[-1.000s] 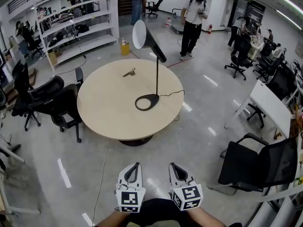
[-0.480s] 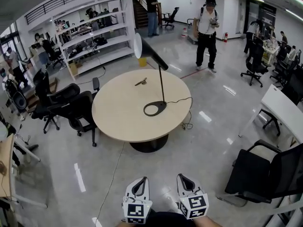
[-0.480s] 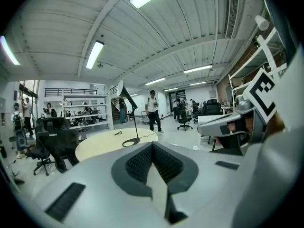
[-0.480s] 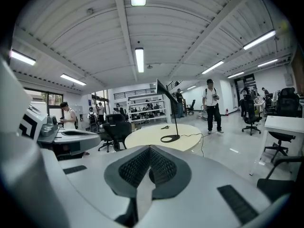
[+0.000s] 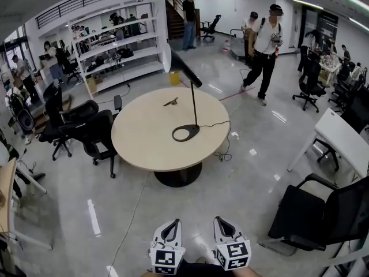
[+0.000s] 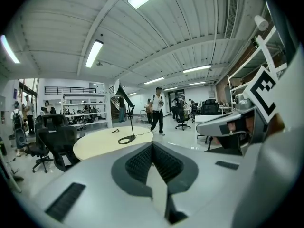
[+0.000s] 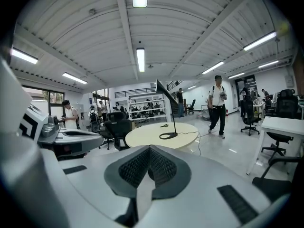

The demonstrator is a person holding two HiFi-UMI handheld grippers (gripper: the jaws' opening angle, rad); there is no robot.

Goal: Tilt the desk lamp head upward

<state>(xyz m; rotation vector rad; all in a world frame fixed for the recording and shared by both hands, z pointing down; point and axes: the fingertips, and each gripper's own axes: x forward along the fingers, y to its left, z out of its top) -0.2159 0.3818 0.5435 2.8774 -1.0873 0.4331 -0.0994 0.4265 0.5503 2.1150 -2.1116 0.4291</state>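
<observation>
Two shut, empty claws, my left claw (image 5: 172,225) and right claw (image 5: 219,223), hang well short of the round counter (image 5: 141,140) where the lamp (image 5: 185,133) stands. Its head (image 5: 180,66) looks light, rigid, stiff-hinged; I'd pinch it near the joint, bracing the slender pole (image 5: 192,97).

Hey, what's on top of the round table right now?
A black desk lamp stands on the round table on a ring-shaped base. A small dark object lies near the far edge, too small to identify. Nothing hides any of the tabletop.
</observation>
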